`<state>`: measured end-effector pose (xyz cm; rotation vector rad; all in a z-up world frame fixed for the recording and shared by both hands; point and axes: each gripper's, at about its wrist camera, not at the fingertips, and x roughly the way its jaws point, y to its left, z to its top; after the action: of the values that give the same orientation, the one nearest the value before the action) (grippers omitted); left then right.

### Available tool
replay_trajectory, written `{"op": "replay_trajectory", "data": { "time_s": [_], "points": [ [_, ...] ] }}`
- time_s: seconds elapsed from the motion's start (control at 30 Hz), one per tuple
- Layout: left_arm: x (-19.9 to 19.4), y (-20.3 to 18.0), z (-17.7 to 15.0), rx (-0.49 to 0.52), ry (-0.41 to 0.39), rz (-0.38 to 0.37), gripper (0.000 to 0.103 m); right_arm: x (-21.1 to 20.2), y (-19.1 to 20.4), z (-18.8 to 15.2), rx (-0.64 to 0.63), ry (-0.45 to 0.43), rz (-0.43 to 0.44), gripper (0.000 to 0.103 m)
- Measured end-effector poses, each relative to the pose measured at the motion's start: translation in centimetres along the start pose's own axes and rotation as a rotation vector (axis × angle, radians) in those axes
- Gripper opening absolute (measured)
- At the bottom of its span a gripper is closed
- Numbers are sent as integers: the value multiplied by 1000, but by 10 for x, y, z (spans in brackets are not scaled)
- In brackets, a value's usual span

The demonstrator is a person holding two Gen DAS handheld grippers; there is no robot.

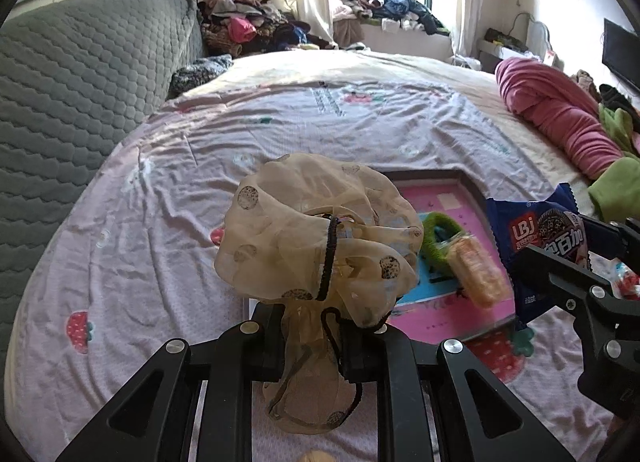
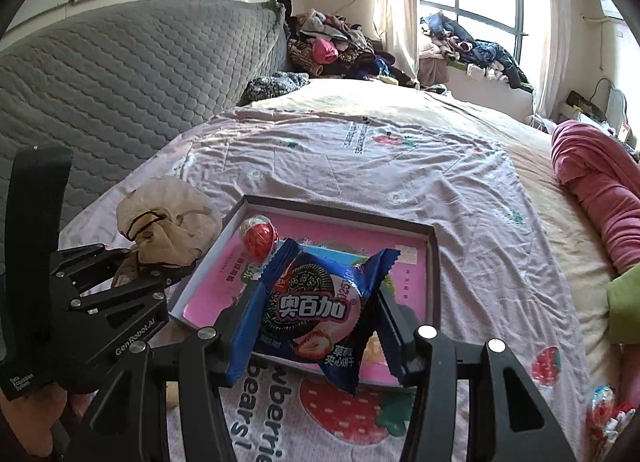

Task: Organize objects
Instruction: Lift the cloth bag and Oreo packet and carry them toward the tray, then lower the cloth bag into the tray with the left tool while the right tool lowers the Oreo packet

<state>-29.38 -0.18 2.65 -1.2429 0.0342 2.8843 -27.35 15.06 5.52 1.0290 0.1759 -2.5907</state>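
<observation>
Right gripper (image 2: 312, 326) clamps a cookie packet (image 2: 316, 310) over the tray (image 2: 434, 262); left gripper (image 1: 310, 342) pinches a scrunchie (image 1: 316, 238).

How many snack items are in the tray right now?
2: a lollipop at its far left corner and a wafer pack by the green scrunchie. The cookie pack may hide more.

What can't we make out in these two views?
- Tray contents, left wrist: the scrunchie hides its near left part.
- Tray floor, right wrist: the cookie pack covers the middle.
- Orange snack, left wrist: blurred, label unreadable.
- Candy, right wrist: cut off by the lens edge.
</observation>
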Motion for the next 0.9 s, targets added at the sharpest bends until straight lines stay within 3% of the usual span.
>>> {"op": "replay_trajectory", "data": {
  "time_s": [0.37,0.9],
  "points": [
    [59,6,-16,-4,69,3,19,67,0,-14,-2,67,14,54],
    [87,10,-28,-20,122,11,19,107,-1,-33,-3,116,25,54]
  ]
}}
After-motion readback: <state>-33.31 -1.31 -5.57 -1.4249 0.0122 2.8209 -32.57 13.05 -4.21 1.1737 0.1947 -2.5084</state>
